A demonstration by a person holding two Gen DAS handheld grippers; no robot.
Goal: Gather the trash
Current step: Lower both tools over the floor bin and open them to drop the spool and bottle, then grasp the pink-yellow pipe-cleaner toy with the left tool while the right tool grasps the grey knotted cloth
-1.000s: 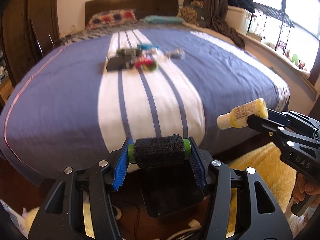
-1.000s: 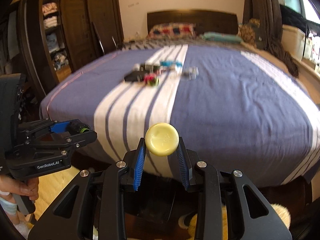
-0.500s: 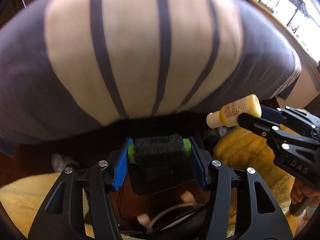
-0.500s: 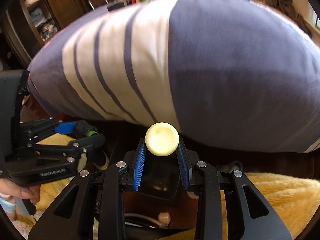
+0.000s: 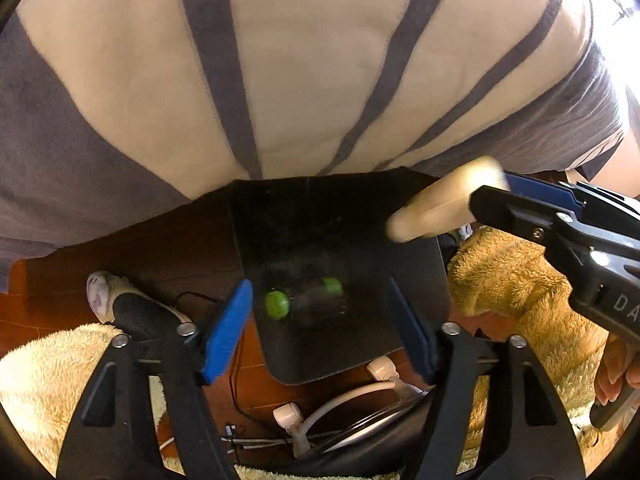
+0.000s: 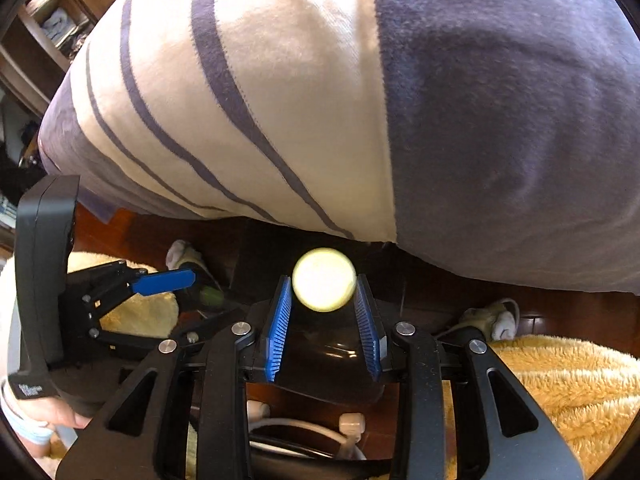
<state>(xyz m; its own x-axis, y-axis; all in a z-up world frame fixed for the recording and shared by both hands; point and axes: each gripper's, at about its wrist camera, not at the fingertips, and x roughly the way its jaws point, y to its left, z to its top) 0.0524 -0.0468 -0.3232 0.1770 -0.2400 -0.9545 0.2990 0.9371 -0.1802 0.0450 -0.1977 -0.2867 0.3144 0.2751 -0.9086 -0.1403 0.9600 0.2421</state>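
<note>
Left tongs [image 5: 320, 320] just spread, blurred spool [image 5: 304, 302] apparently inside black bin [image 5: 320, 220]; right tongs [image 6: 324, 312] loosening round bottle [image 6: 324, 280].

Looking steeply down past a striped bedspread [image 6: 280, 100], far, to a black bin [image 6: 328, 360] on wood floor. Just widened: right gripper [image 6: 323, 280], with a blurred yellow bottle [image 6: 324, 278] end-on between its pads, seemingly loose, above the bin. At left, left gripper [image 6: 214, 298] spread apart around a green blur. At right, a yellow rug [image 6: 560, 380], near, and a slipper [image 6: 492, 320].
</note>
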